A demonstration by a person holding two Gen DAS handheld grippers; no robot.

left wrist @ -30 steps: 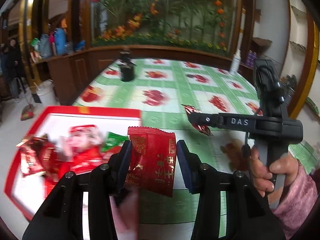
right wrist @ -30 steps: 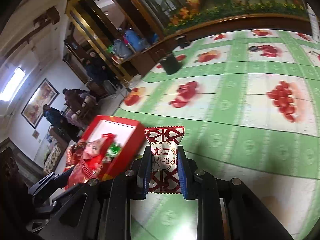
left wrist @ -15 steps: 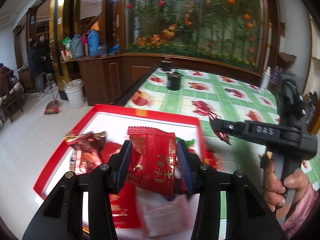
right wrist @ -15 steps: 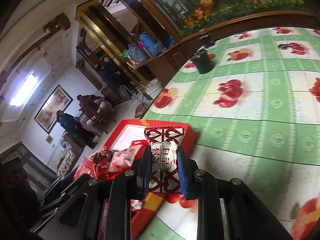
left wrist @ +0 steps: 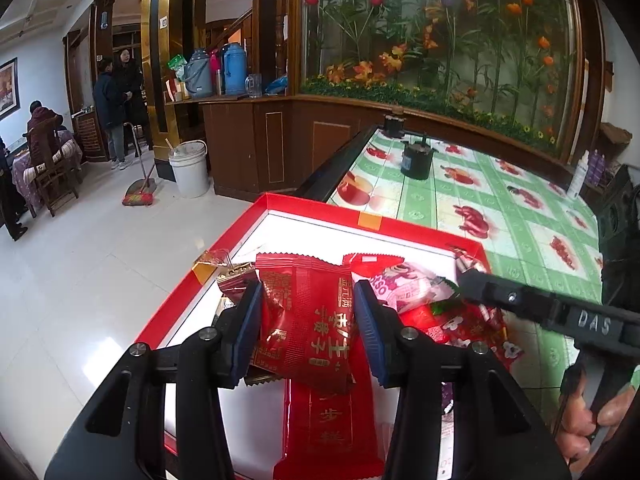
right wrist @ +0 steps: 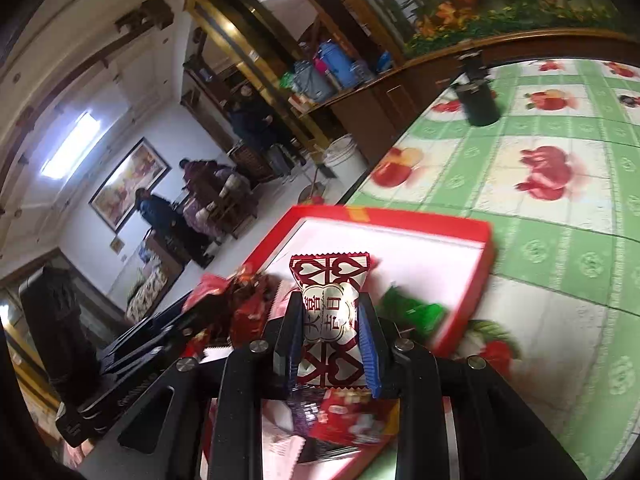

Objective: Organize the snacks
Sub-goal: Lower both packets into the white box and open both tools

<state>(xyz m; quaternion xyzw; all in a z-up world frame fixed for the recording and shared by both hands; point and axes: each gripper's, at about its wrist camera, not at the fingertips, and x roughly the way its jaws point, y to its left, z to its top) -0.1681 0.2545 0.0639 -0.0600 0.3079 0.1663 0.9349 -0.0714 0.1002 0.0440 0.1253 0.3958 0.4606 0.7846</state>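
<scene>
My left gripper (left wrist: 308, 292) is shut on a dark red snack packet (left wrist: 304, 320) and holds it above the red-rimmed white tray (left wrist: 320, 210). Several red and pink snack packets (left wrist: 408, 284) lie heaped in the tray below. My right gripper (right wrist: 328, 304) grips a white-and-red heart-pattern candy packet (right wrist: 330, 276) over the same tray (right wrist: 400, 216). Its jaws are just starting to open, with the pads still on the candy. In the left wrist view the right gripper (left wrist: 464, 278) reaches in from the right, held by a hand (left wrist: 580, 420).
The tray sits at the left end of a green fruit-print tablecloth (left wrist: 520, 220), partly over the table edge. A black can (left wrist: 416, 160) and a white bottle (left wrist: 576, 178) stand farther back. On the floor to the left are a white bucket (left wrist: 188, 168) and people.
Both grippers have moved left from over the tablecloth to above the tray, each still carrying its packet. The heap of snacks now lies directly under them.
</scene>
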